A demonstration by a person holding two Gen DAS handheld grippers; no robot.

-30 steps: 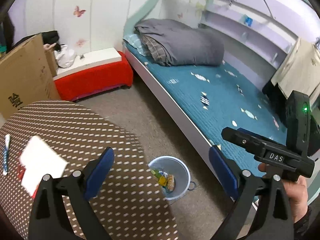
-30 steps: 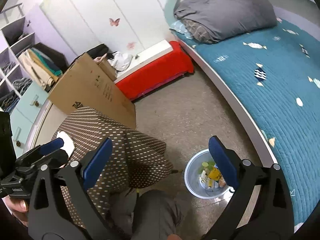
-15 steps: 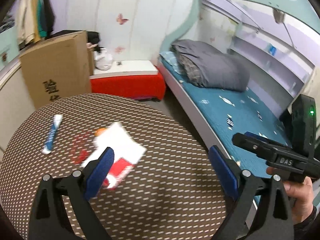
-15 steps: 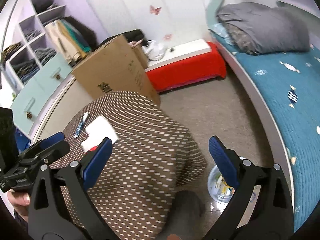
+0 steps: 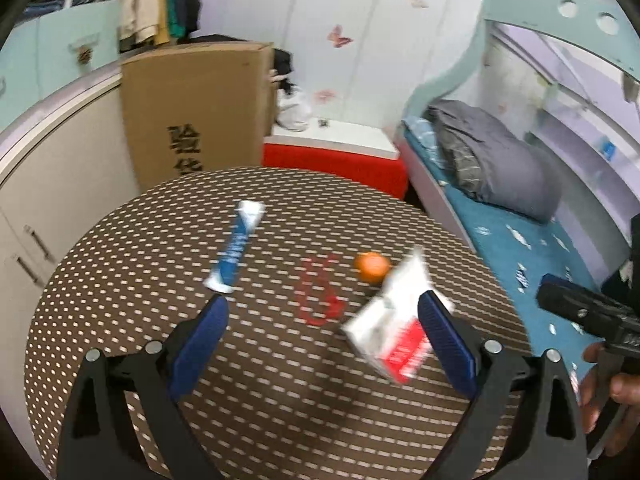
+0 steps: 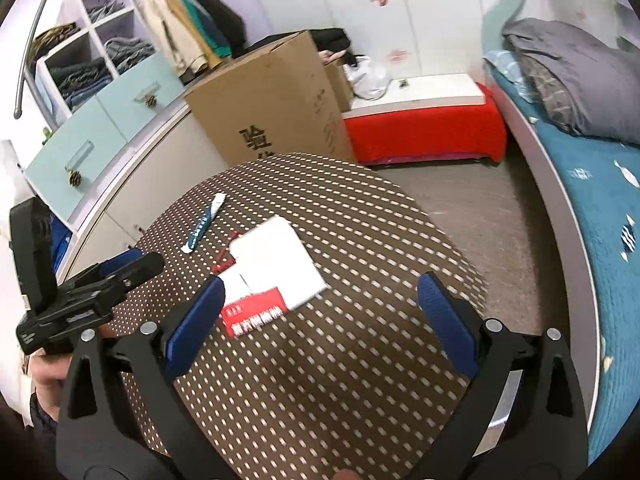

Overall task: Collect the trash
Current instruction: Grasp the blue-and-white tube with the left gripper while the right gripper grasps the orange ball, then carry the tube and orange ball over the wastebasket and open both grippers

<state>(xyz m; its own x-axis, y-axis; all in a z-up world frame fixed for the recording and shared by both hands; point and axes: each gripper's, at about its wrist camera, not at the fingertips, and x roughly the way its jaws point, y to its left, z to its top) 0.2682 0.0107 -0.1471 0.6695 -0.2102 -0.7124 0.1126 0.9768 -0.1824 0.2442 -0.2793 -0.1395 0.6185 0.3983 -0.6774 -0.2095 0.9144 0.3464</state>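
A: Where are your two tools right now?

B: Your left gripper (image 5: 320,328) hangs above the round table with the brown dotted cloth (image 5: 160,264), its blue-padded fingers (image 5: 200,340) spread wide with nothing between them. Your right gripper (image 6: 318,320) hangs over the same table, jaws just as wide and empty. In the right wrist view the left gripper appears at the table's left edge, held in your hand (image 6: 44,376).

A: And the trash on the table?

B: You have four pieces there. A blue and white flat sachet (image 5: 236,252) lies toward the far left of the cloth. A red twisted wire-like scrap (image 5: 320,292) sits near the middle; it is too blurred to say more. A small orange round object (image 5: 372,266) rests just beside the far corner of a white and red carton pack (image 5: 392,324). The pack's red end points toward you, and in the left wrist view the right-hand pad overlaps it, though I cannot tell if they touch.

A: What surrounds the table?

B: A tall brown cardboard box with black characters (image 6: 272,108) stands behind it, beside a red low bench with a white top (image 6: 424,120). A bed with a teal cover (image 6: 600,208) and a grey folded duvet (image 6: 576,72) runs along your right.
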